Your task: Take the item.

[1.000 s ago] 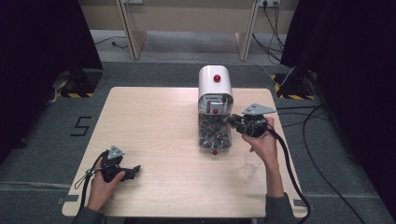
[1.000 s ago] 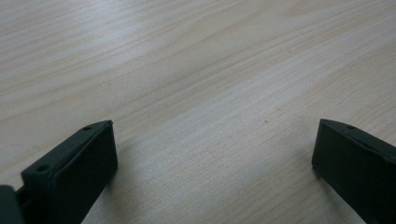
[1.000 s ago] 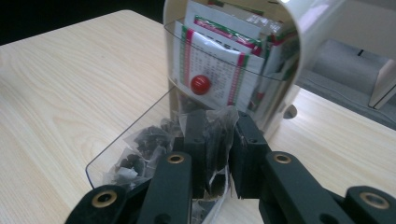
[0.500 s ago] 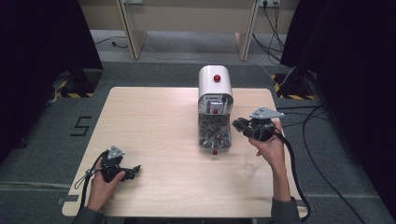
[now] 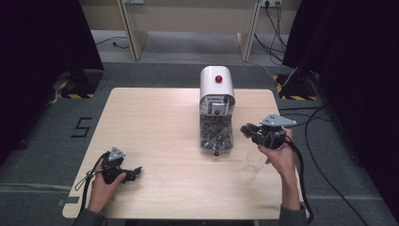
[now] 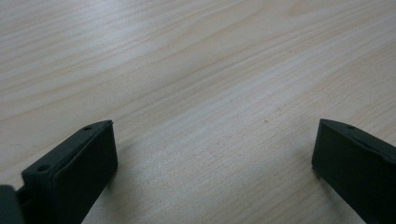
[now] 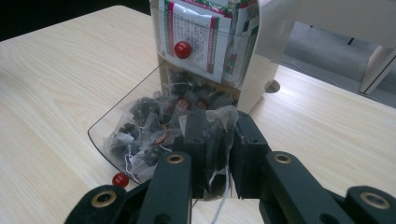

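1. Shifted since the earlier frames: right gripper (image 5: pixel 248 130), drawn back from the open drawer (image 5: pixel 216 140) toward the table's right side, tea bag (image 7: pixel 214 140) carried along; left gripper unmoved.
2. Far left, near front edge of table (image 5: pixel 155 117): left gripper (image 5: pixel 134 170), resting low over bare wood, jaws spread wide apart with nothing between them, as seen in the left gripper view.
3. Centre: white dispenser (image 5: pixel 216 84) with red knob (image 5: pixel 218 78) on top; clear drawer pulled out toward the person, heaped with dark tea bags.
4. Right of the drawer, raised above the table: right gripper, jaws pressed together and pinching one tea bag by its gauze; in the right gripper view, bag upright between the pads, string dangling below.
5. Below the right gripper, near the right hand (image 5: pixel 278 157): clear glass cup (image 5: pixel 251 165), faint against the wood, probably the destination.
6. Step in hand, by judgement: transfer of the bag to the cup. Best done by keeping the pinch firm, travelling level so the string stays clear of the drawer rim, centring over the cup mouth before lowering, and parting the jaws only once the bag hangs inside the rim.
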Demonstrator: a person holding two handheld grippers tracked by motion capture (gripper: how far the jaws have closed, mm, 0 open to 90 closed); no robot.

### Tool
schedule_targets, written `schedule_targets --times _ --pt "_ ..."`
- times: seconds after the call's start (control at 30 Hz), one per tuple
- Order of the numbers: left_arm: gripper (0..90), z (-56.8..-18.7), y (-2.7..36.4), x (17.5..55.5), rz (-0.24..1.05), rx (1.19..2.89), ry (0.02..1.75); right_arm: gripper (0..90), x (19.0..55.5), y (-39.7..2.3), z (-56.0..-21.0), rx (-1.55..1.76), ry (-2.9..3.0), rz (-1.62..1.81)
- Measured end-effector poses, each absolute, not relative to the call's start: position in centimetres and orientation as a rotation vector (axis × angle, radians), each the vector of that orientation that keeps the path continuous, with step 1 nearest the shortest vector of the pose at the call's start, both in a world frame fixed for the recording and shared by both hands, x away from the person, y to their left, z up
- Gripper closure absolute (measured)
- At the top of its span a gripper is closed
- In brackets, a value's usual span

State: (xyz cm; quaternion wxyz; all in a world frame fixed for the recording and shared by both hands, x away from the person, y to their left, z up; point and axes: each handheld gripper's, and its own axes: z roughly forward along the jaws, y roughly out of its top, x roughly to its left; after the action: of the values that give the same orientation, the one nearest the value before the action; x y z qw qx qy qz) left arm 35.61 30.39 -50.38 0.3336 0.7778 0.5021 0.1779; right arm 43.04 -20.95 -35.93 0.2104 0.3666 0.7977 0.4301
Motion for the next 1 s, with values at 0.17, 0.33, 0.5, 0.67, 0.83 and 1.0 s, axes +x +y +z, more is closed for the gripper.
schedule_targets --times 0.17,0.33,0.5,0.67,0.83,1.0 --pt "0.0 -50.4 30.4 35.6 0.465 2.031 1.311 78.6 42.6 -21.3 -35.8 1.021 2.210 1.198" --pt "0.0 -50.4 30.4 35.6 0.465 2.031 1.311 78.6 42.0 -22.1 -35.5 1.034 2.186 1.215" --pt "0.0 -50.4 30.4 35.6 0.465 2.031 1.311 78.7 41.3 -22.7 -35.4 1.043 2.178 1.205" --pt "0.0 -50.4 30.4 35.6 0.465 2.031 1.311 78.6 40.8 -23.0 -35.7 1.043 2.185 1.185" --pt "0.0 -50.4 30.4 35.6 0.465 2.030 1.311 78.7 40.2 -23.2 -35.9 1.047 2.188 1.180" --pt "0.0 -50.4 30.4 35.6 0.465 2.030 1.311 78.7 39.2 -23.5 -35.7 1.039 2.192 1.191"
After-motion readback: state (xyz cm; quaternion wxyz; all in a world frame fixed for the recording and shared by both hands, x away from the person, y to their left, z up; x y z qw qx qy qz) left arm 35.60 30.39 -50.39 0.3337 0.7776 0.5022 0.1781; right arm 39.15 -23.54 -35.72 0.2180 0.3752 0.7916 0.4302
